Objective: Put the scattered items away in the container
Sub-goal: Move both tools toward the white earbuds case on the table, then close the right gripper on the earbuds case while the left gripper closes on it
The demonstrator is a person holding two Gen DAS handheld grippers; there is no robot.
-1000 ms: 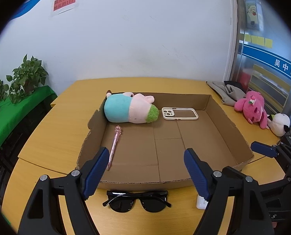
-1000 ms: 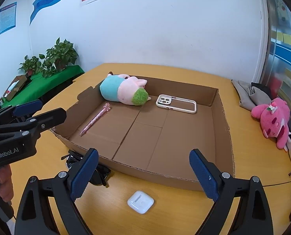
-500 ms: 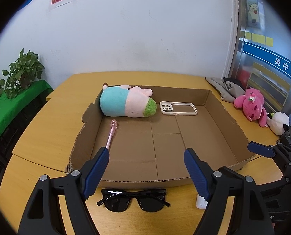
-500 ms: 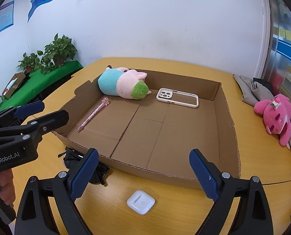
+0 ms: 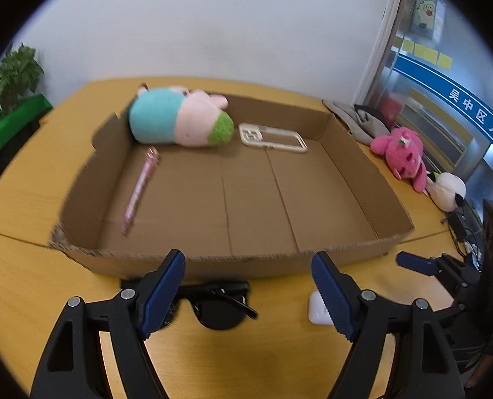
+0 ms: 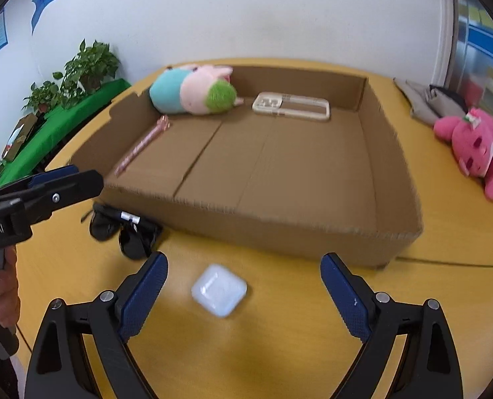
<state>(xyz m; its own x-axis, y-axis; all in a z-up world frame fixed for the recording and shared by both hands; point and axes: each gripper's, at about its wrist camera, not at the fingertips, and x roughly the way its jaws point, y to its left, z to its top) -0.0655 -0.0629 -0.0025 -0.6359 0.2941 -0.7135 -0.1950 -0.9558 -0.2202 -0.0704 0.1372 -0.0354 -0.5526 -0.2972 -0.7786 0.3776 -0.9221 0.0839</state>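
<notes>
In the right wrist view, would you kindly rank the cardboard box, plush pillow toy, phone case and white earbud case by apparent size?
1. cardboard box
2. plush pillow toy
3. phone case and white earbud case: look similar; the earbud case is nearer, so unranked.

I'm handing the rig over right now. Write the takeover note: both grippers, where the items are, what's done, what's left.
Left hand-held gripper: open, empty, above the black sunglasses on the table in front of the cardboard box.
Right hand-held gripper: open, empty, above the white earbud case, also outside the box.
Done: plush toy, pink pen and phone case lie in the box.
Left: sunglasses and earbud case.
</notes>
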